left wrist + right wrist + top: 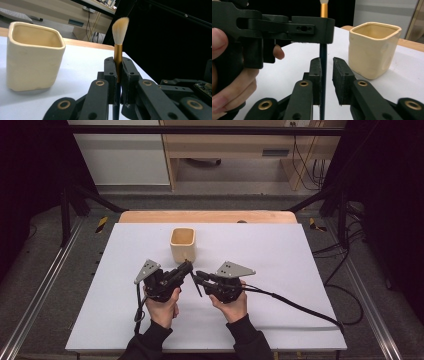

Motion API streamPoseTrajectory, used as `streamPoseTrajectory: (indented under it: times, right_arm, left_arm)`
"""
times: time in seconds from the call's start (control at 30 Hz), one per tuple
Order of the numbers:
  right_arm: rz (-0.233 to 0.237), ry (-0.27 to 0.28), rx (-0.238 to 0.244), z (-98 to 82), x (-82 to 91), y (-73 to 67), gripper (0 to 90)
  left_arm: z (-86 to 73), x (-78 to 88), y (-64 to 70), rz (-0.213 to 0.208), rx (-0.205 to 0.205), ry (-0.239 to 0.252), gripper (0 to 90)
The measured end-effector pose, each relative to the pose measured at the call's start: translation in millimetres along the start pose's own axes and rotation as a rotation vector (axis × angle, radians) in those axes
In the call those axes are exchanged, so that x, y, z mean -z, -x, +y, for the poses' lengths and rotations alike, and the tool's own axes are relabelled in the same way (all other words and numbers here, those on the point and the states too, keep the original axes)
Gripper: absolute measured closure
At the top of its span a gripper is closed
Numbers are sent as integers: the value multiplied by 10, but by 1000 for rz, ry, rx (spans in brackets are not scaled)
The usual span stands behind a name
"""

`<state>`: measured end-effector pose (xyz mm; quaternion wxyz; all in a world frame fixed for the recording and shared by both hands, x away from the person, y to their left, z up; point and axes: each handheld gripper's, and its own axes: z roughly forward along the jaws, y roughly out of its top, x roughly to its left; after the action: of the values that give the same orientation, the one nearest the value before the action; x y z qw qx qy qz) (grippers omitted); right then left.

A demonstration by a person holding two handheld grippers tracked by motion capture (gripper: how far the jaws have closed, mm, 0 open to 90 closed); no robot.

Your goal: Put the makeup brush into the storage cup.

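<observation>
**Brush held upright between two claws, cup behind**

While the left claw (117, 75) is closed tight on a brush (118, 47), the right claw (327, 75) stands slightly open, its jaws on each side of the dark lower handle with a gap at one side. The brush has a pale, cream-white tuft of soft bristles, a golden metal collar below it, and a thin dark blue-black handle that goes down under the jaws. In the high view both claws meet near the centre of the white tabletop (280, 250), the left claw (188, 266) pointing toward 2 o'clock and the right claw (196, 275) toward 10 o'clock. A cream square cup (182, 244) with rounded corners stands at 12 o'clock from them, near but apart, and it looks empty inside. A hand (162, 307) holds each claw from 6 o'clock.
</observation>
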<state>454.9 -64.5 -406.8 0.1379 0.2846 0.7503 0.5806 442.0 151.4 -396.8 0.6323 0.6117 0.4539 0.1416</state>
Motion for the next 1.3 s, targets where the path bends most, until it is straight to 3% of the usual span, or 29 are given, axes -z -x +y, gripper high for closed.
streamPoseTrajectory:
  times: [0.2,0.7,1.0,1.3]
  right_arm:
    - [-10,-15,0,47,41,25,686]
    - [-151,-95,30,103,125,127,375]
    - [-176,-105,-8,39,248,267,270]
    - [-222,-145,-11,-65,450,392,195]
  left_arm:
    - [24,34,-27,9,-36,-1,828]
    - [98,121,-113,18,-75,0,829]
    - [158,174,-193,28,-107,-12,828]
    - [233,224,-271,37,-123,-19,829]
